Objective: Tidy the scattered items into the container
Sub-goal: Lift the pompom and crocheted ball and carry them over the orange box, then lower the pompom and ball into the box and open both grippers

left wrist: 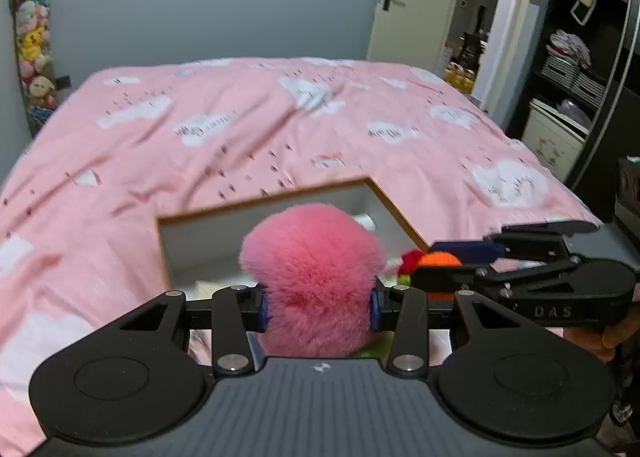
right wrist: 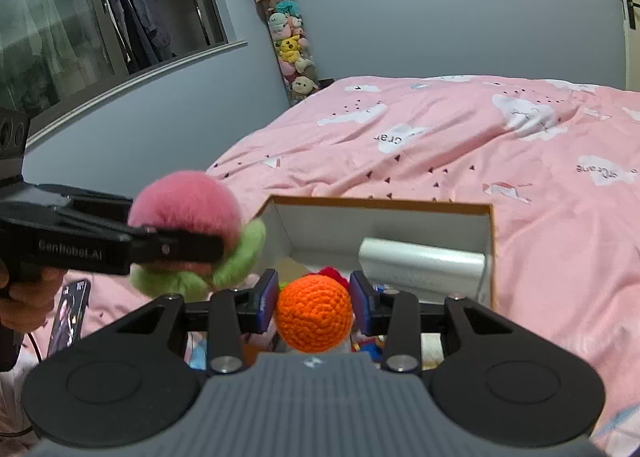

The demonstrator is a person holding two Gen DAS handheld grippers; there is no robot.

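Observation:
My left gripper [left wrist: 318,307] is shut on a fluffy pink plush toy with green leaves [left wrist: 314,277], held over the near left corner of the open white box [left wrist: 192,233] on the bed. The toy also shows in the right wrist view [right wrist: 188,213]. My right gripper [right wrist: 315,297] is shut on an orange crocheted ball [right wrist: 315,315], held above the box [right wrist: 380,217]. The ball also shows in the left wrist view [left wrist: 438,259], with a red crocheted piece [left wrist: 410,259] beside it.
The box holds a white roll-like pack [right wrist: 424,265] and several small items. It lies on a bed with a pink cloud-print cover [left wrist: 280,129]. A phone [right wrist: 70,311] lies at the bed's left edge. A tube of plush toys [right wrist: 290,45] stands in the corner.

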